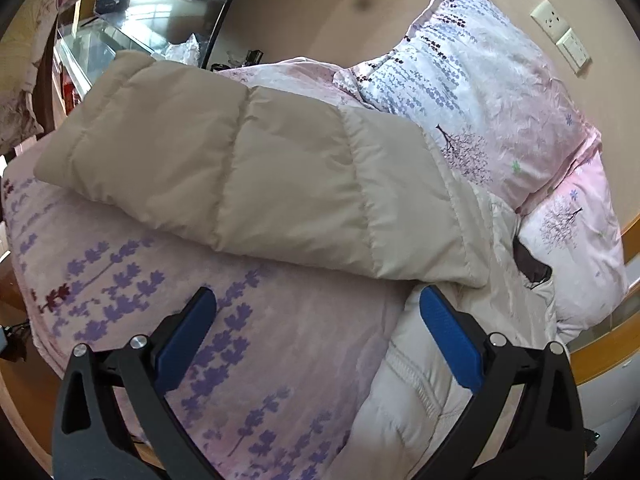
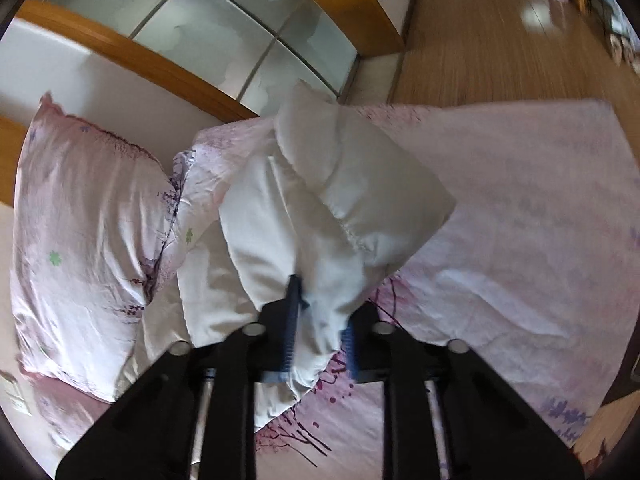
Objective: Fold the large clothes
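Pink bedding printed with purple lavender sprigs covered the bed (image 1: 132, 280), and beige wall rose behind it with a white socket and switch plate (image 1: 560, 36) that carried no writing I could read. No brand or label showed on anything in either view. A pillow (image 1: 480, 92) in the same floral print leaned at the head of the bed, against the wall.

The large garment, a cream quilted down jacket (image 1: 248, 168), lay across the bed in front of that pillow. From my left wrist camera its puffed panels ran in broad stitched bands, one end reaching toward the far edge of the mattress and the other end bunching low beside my right blue pad. My left gripper (image 1: 318, 336) hovered over the sheet with its fingers (image 1: 188, 336) spread wide, holding nothing; the right-hand pad sat just beside the jacket's pale folded edge, though I could not tell whether it touched.

My right gripper (image 2: 320, 328) was clamped on the jacket (image 2: 340, 200), a wad of cream fabric pinched between the blue pads with the fingers (image 2: 294, 320) drawn narrow. The cloth rose from that grip in a loose puffed peak. That view was somewhat blurred, so the part I held was probably a sleeve or hem. Wooden floor (image 2: 480, 32) and a frosted glass panel in a wooden frame (image 2: 224, 28) lay beyond the bed.
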{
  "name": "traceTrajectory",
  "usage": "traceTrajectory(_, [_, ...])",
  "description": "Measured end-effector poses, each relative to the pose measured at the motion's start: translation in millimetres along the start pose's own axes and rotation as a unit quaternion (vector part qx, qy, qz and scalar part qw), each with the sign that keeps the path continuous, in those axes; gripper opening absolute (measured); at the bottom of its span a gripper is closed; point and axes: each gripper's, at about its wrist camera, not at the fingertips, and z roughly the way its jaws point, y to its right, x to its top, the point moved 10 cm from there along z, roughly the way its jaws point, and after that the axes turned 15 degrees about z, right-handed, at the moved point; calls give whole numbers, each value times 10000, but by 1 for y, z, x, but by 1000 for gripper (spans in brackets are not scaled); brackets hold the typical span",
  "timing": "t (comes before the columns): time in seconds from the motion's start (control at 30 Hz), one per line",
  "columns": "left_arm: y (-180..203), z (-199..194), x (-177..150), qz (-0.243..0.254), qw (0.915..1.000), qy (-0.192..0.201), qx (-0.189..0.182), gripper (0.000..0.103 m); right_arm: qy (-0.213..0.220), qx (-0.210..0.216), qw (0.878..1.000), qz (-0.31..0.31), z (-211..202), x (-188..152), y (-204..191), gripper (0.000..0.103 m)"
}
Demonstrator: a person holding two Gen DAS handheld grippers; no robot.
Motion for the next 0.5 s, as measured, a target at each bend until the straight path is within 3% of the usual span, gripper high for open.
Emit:
traceTrajectory(0.23, [-5,1,8,-333,9993,83,-175,101,728,76,9892,-1273,-34,-9,-70,5])
traceTrajectory(0.37, [-17,1,11,-732,9967,106,-332,100,1090,465,9641,-2376,-68,-49,-143,5])
traceTrajectory(0.5, [-23,-2,15,-796,9962,161,-313,99,1080,974,9354,-3224,-91,-112,-206,5])
